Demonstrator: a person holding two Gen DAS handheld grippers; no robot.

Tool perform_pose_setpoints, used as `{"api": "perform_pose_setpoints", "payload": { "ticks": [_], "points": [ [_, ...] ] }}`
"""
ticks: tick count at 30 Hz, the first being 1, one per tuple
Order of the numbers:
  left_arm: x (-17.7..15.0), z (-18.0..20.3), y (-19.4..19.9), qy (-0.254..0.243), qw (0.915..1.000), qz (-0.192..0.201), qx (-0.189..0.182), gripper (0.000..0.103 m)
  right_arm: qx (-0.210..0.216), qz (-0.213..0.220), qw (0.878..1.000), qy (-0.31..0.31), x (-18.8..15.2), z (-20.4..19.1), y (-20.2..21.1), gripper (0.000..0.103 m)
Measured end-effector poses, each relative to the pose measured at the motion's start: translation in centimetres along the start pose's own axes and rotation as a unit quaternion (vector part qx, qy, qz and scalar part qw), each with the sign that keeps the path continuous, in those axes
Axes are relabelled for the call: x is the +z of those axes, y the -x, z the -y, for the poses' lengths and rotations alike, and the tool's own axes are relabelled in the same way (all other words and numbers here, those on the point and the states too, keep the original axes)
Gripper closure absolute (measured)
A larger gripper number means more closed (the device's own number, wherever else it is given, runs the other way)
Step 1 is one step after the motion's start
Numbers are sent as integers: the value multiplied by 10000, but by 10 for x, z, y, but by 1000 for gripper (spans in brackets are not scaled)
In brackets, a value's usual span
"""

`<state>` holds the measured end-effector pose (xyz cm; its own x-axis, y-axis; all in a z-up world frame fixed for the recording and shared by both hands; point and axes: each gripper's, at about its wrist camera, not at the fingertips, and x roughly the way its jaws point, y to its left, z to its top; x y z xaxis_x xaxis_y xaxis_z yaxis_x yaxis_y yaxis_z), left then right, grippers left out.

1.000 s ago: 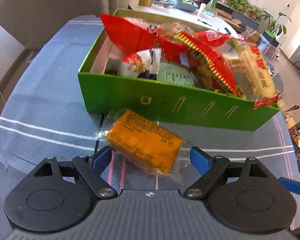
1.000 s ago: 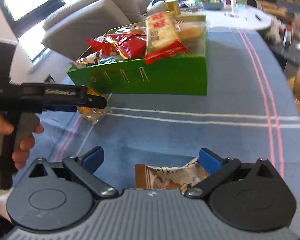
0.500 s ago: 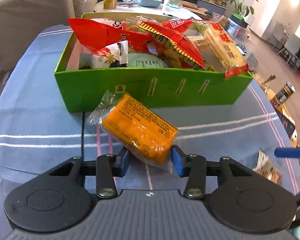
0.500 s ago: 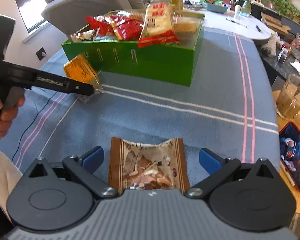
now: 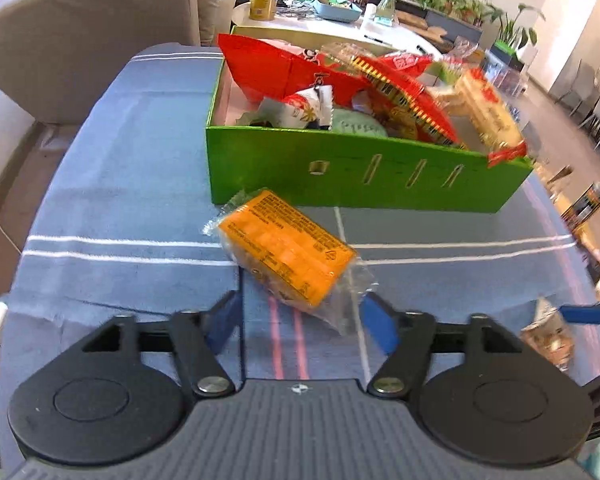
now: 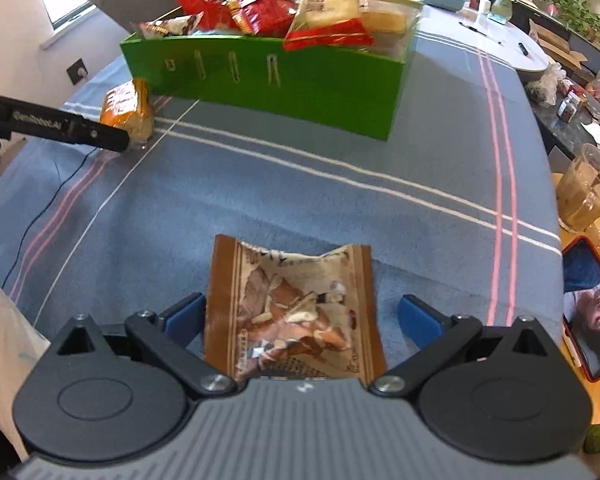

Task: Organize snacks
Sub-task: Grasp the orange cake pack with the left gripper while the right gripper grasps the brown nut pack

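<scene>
An orange snack packet (image 5: 286, 254) lies on the blue tablecloth just in front of the green box (image 5: 364, 168), which is full of snack bags. My left gripper (image 5: 300, 316) is open, its blue fingers either side of the packet's near clear end. The packet also shows in the right wrist view (image 6: 126, 106). A brown snack packet (image 6: 292, 308) lies between the open fingers of my right gripper (image 6: 300, 316). The green box (image 6: 268, 76) stands beyond it.
A glass of brown drink (image 6: 588, 196) and a phone (image 6: 588, 312) sit at the table's right edge. A black cable (image 6: 52, 200) runs over the cloth at left. A grey sofa (image 5: 84, 28) stands behind the table.
My left gripper was shut on the orange packet half a second ago; now it is open and the packet lies on the cloth. My right gripper has moved closer over the brown packet.
</scene>
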<state>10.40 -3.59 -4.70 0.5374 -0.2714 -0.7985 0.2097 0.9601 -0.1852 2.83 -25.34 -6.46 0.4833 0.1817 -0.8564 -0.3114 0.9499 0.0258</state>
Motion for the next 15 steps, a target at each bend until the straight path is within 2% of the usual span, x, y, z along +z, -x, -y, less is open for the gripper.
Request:
{"api": "perform_pose_setpoints", "payload": {
  "ticks": [3,7,10,15],
  "points": [
    [6,2,2,193,9996,44,-183,22,87,21,9999,53,4,-6,-2,5],
    [16,6,-13,261,9996,-14,139,20,381,81,9991,147,9,-19,-1,5],
    [16,8,-27,154,9996,-127,212,27,506,86,9983,276,9,-25,2,5],
    [9,8,-26,-127,9998,26,156,41,213,108,9995,221,9,-16,12,5]
  ]
}}
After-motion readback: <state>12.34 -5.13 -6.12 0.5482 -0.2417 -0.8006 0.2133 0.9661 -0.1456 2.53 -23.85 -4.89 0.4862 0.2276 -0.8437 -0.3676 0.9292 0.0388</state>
